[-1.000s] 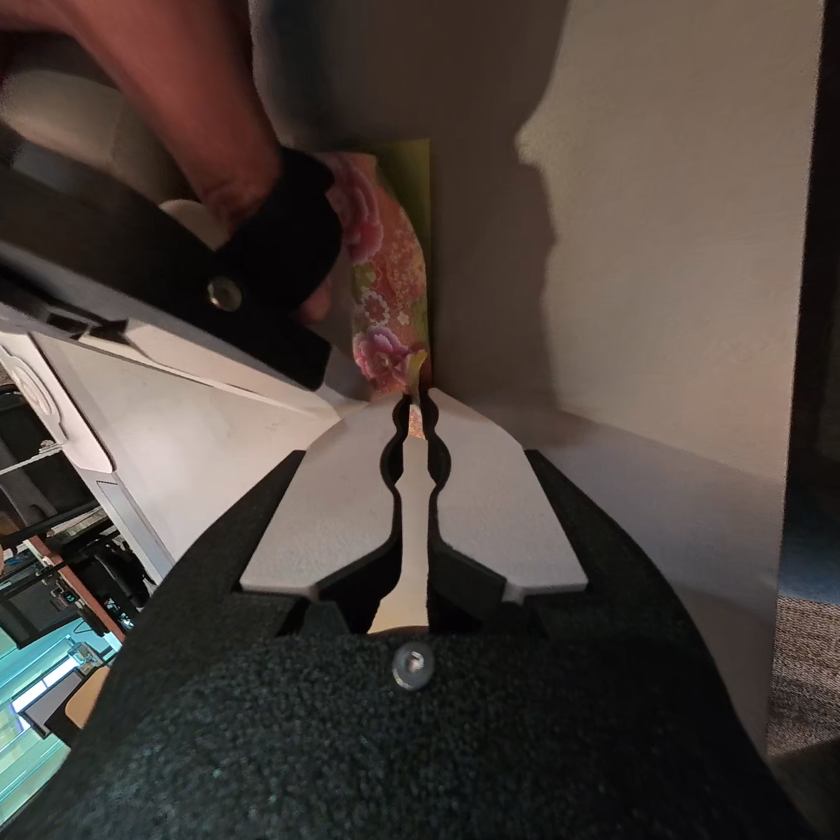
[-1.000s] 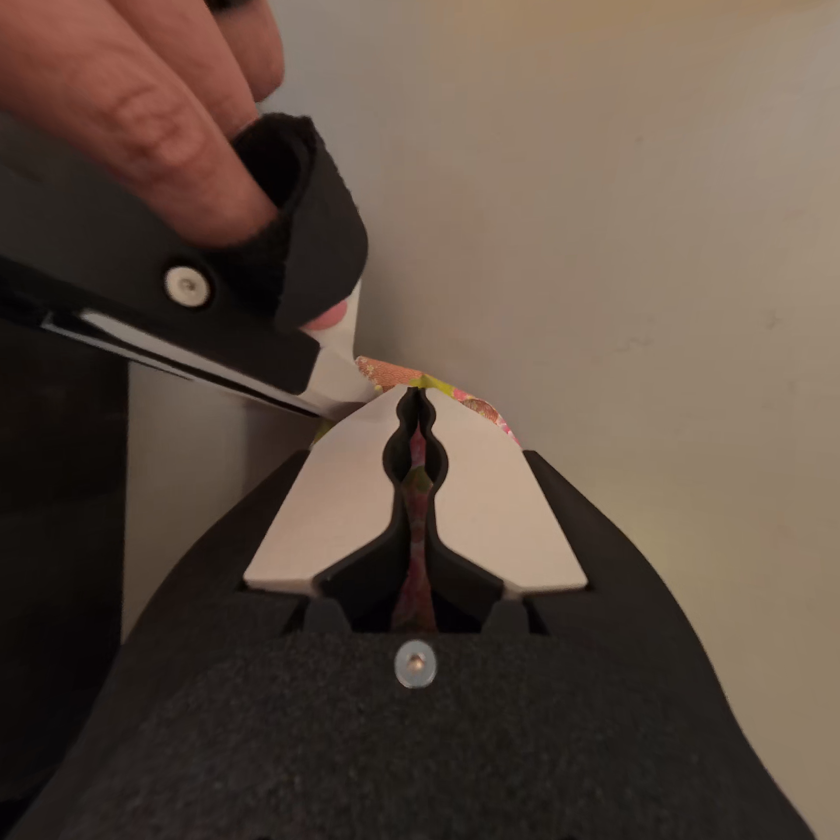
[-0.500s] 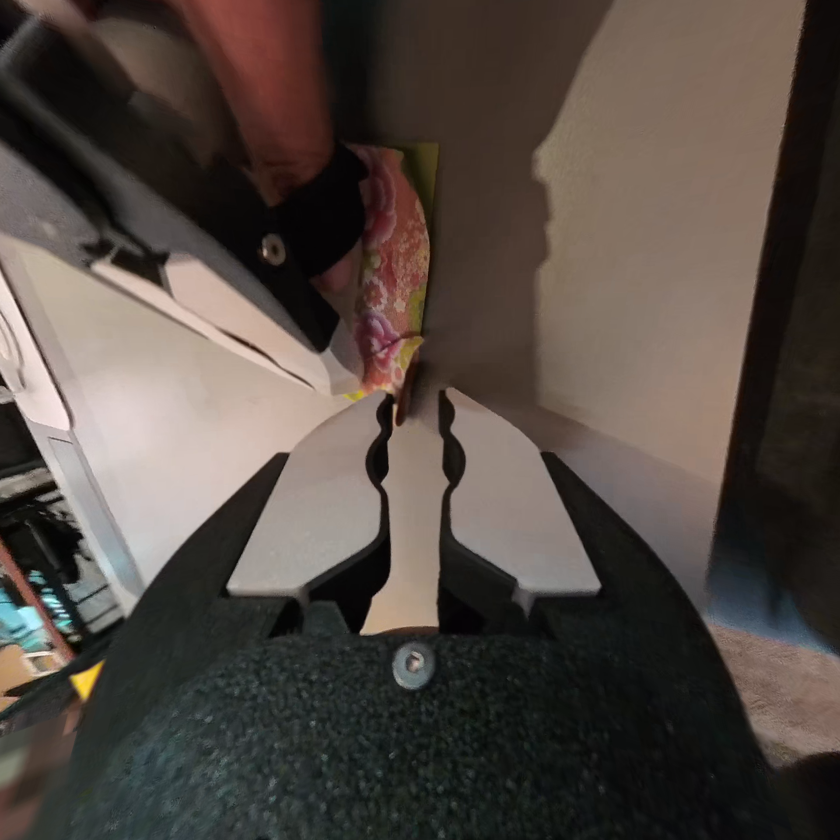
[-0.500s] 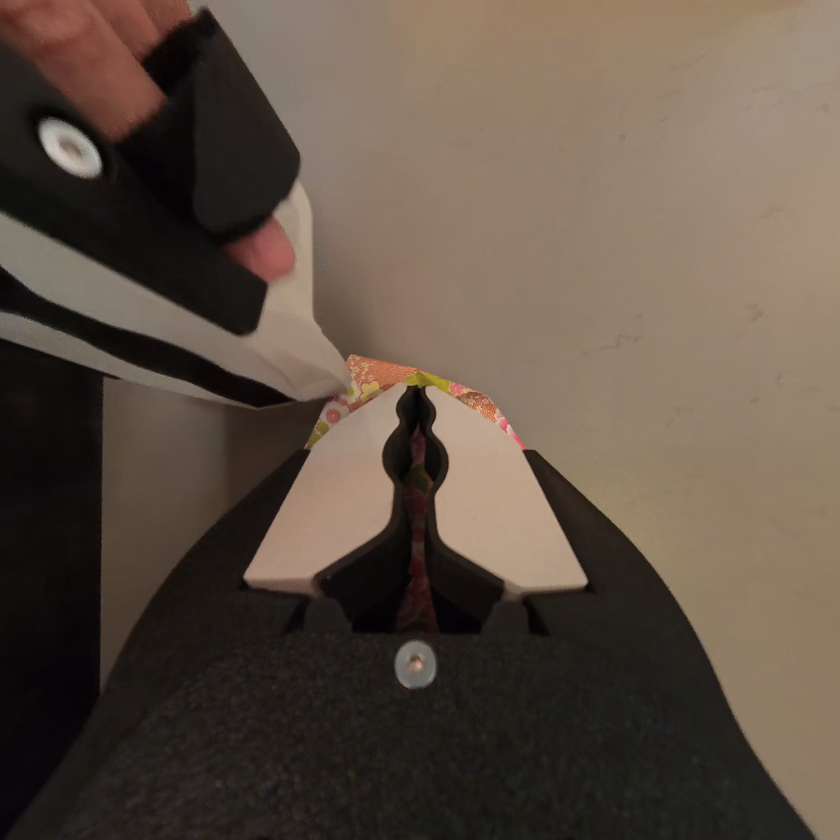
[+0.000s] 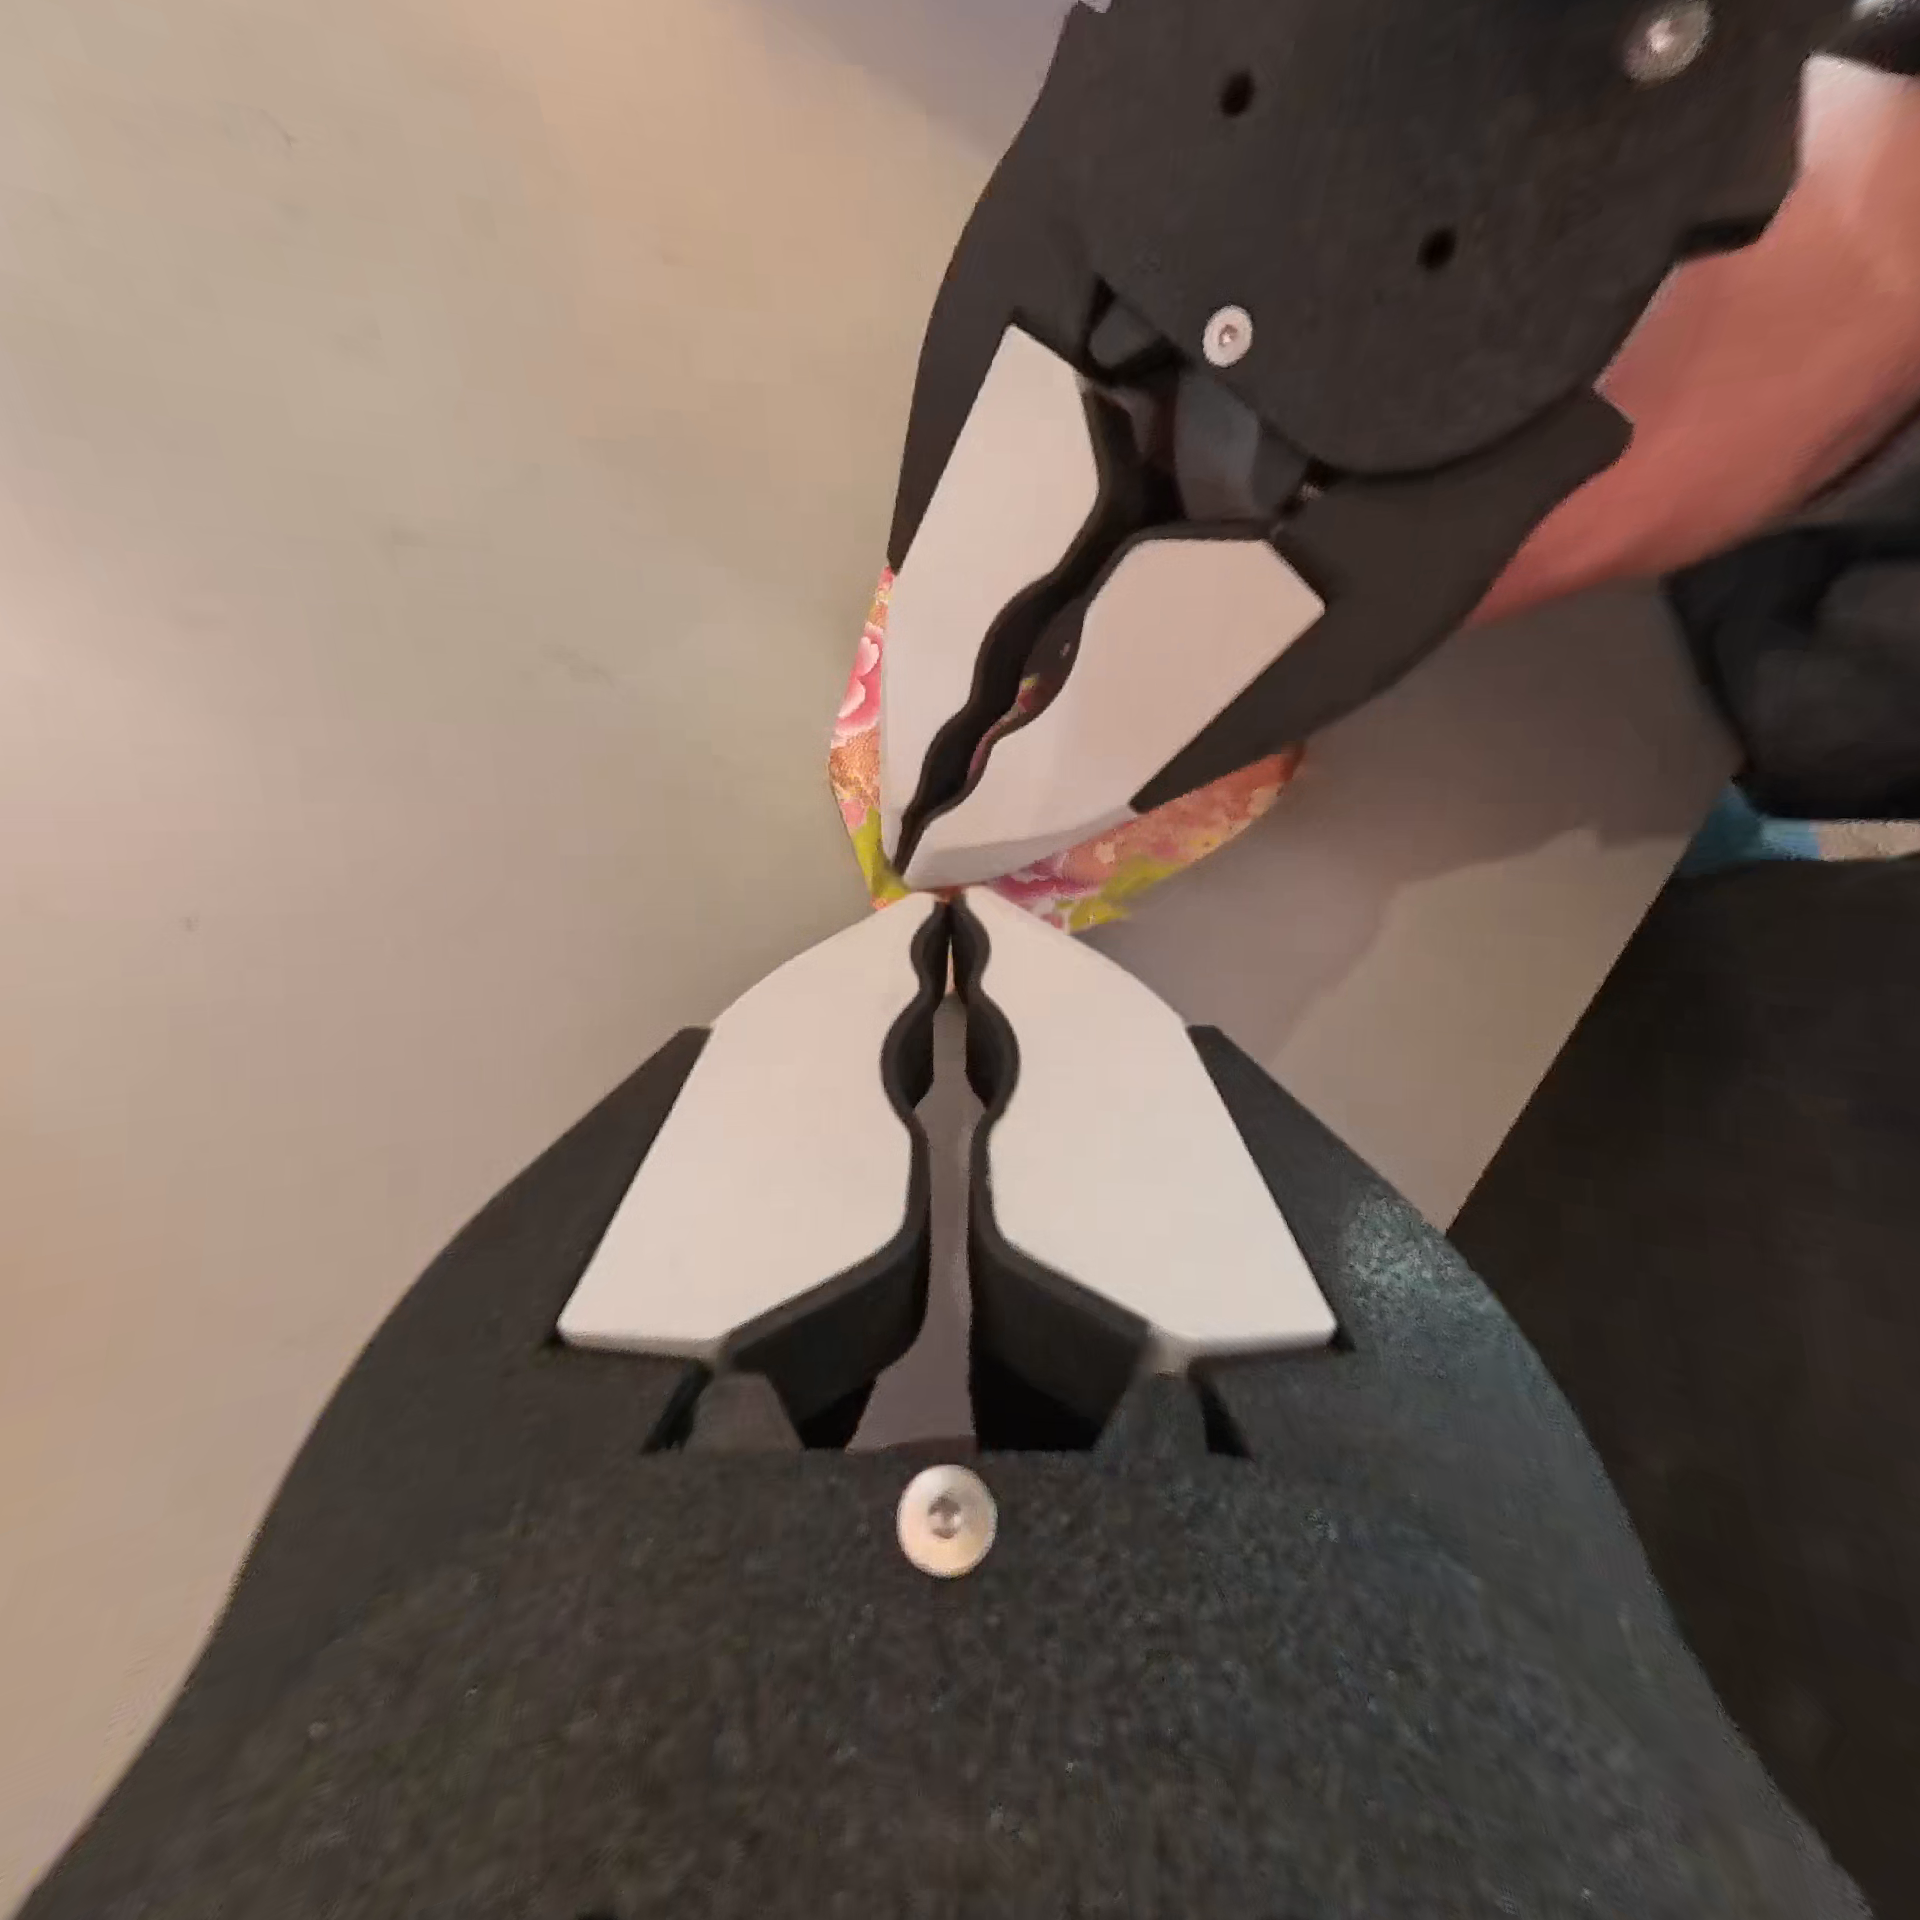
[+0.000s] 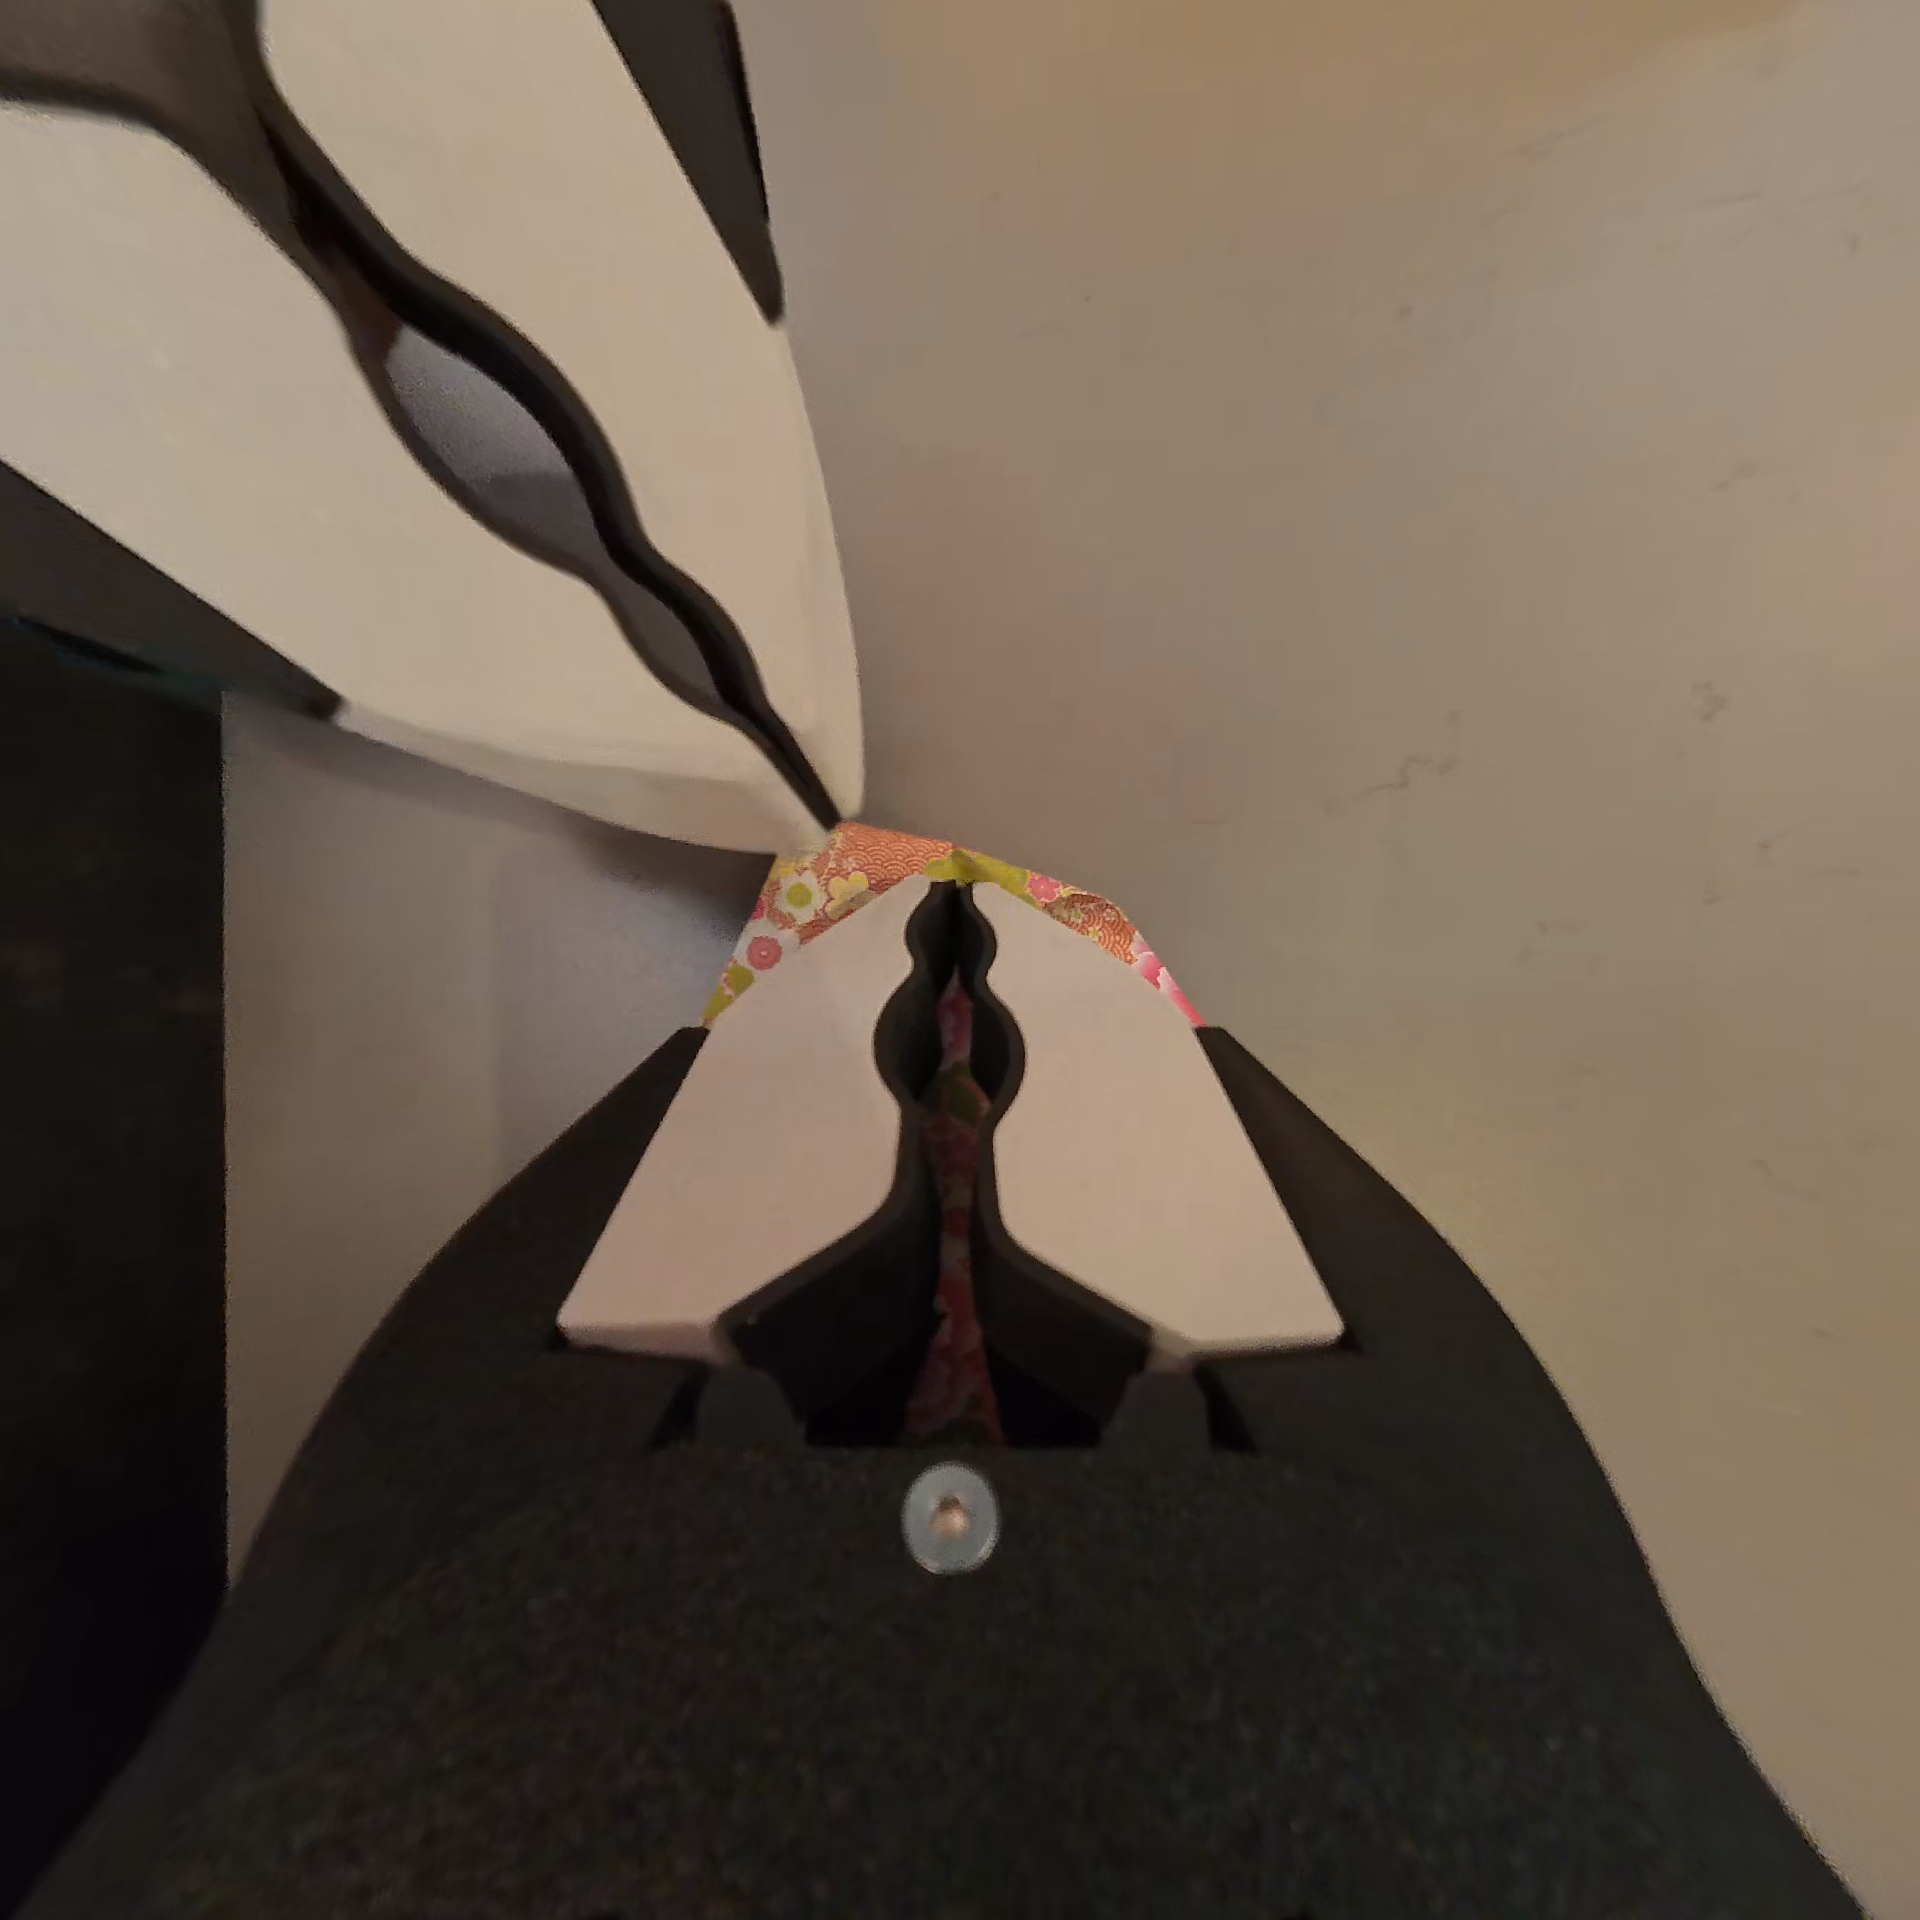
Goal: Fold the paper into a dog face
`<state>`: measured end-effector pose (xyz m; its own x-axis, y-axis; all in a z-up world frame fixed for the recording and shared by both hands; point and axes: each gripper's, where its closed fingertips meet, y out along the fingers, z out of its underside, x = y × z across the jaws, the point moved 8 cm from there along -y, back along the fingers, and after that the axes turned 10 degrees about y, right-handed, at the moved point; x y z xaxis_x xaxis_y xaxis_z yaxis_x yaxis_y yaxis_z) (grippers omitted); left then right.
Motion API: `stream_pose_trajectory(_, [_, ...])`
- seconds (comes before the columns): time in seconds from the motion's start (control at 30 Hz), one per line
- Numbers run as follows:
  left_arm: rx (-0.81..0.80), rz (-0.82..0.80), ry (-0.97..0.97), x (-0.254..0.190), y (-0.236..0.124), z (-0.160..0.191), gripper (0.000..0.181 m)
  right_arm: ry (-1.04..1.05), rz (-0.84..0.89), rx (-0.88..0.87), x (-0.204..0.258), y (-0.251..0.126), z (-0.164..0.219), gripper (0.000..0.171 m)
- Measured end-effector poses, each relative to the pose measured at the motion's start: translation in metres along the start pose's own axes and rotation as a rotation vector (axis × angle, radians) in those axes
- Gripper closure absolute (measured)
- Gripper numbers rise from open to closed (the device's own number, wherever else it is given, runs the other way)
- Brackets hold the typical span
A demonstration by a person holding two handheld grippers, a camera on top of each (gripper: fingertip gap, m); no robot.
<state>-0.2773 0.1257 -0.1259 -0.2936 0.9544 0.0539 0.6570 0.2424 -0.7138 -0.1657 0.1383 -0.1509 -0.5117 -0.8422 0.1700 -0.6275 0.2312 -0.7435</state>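
Jaws of both grippers are pinching the paper (image 6: pixel 831 894): right gripper (image 6: pixel 951 891) clamping its folded body above the tabletop (image 6: pixel 1455 520), left gripper (image 5: pixel 951 914) nipping 1 corner. Folding looks midway; flaps probably remain.

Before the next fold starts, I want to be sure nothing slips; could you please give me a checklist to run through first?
1. Right gripper clamped on the floral paper: ok, paper runs between its jaws.
2. Left gripper shut at the tips: ok.
3. Left gripper really pinching the paper's corner: cannot tell, only a sliver shows there.
4. Paper flat enough to crease: not ok, it bends in a peak at the right gripper's tips.
5. Room between the two grippers: not ok, their tips almost meet.
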Motion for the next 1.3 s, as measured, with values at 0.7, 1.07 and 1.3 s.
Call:
stream_pose_trajectory(0.7, [0.059,-0.117,-0.142,-0.012,0.010,0.013,0.181,0.020,0.005,-0.014,0.000,0.000,0.001,0.171])
stream_pose_trajectory(1.07, [0.093,-0.165,-0.139,-0.013,0.019,0.012,0.181,0.026,0.008,-0.016,0.000,0.000,0.001,0.171])
stream_pose_trajectory(1.3, [0.074,-0.171,-0.169,-0.014,0.018,0.015,0.181,0.019,0.035,0.021,0.004,-0.002,-0.002,0.171])
